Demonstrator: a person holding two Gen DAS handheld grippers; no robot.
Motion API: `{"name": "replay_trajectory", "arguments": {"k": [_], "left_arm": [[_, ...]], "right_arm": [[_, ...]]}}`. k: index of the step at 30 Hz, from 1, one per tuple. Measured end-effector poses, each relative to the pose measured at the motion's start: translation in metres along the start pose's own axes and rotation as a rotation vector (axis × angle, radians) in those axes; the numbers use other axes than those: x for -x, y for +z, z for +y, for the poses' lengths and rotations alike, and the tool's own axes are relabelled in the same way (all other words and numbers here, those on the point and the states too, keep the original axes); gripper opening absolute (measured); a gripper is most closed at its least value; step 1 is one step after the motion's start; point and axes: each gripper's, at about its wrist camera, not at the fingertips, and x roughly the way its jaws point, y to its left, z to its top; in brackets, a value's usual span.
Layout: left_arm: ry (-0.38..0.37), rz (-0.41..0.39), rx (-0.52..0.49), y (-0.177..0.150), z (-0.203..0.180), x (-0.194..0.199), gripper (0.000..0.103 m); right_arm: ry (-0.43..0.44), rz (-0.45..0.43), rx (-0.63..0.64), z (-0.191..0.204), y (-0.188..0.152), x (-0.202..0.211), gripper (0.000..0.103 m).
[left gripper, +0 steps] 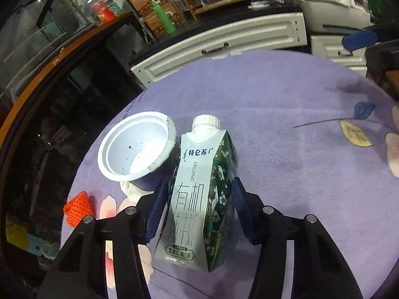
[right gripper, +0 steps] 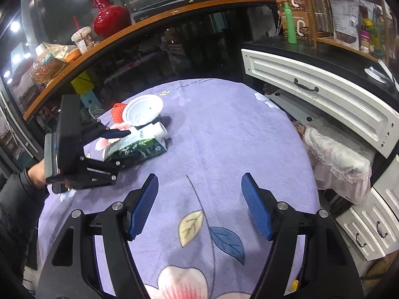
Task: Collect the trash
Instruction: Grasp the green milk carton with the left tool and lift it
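Observation:
A green and white milk carton [left gripper: 199, 194] with a white cap lies on the purple tablecloth [left gripper: 286, 124]. My left gripper [left gripper: 198, 206] has its blue pads on both sides of the carton and is shut on it. In the right wrist view the carton [right gripper: 139, 144] sits in the left gripper [right gripper: 119, 147] at the table's left. An empty white cup [left gripper: 136, 144] lies tipped just left of the carton, and shows in the right wrist view [right gripper: 143, 109]. An orange foam net [left gripper: 77, 208] lies at the table's left edge. My right gripper [right gripper: 199, 204] is open and empty above the cloth.
White drawer fronts [right gripper: 321, 99] stand right of the table, with a pale lace-covered bundle [right gripper: 339, 162] below. A dark glass counter with an orange rim [right gripper: 149, 22] runs behind, holding a red vase [right gripper: 107, 12]. A green bottle [right gripper: 290, 22] stands on the black top.

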Motion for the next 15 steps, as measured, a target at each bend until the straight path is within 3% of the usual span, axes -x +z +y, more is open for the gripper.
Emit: {"name": "replay_trajectory", "arguments": {"k": [7,13,15], "left_arm": [[0.002,-0.051,0.099,-0.013,-0.009,0.017,0.05],[-0.036,-0.184,0.309,-0.032,0.005,0.067,0.049],[-0.017,-0.205,0.355,-0.04,0.007,0.079,0.046]], "right_arm": [[0.021,0.003,0.021,0.02,0.009,-0.008,0.069],[0.043,0.012,0.078,0.045,0.019,-0.019,0.069],[0.047,0.02,0.104,0.056,0.023,-0.027,0.069]]}}
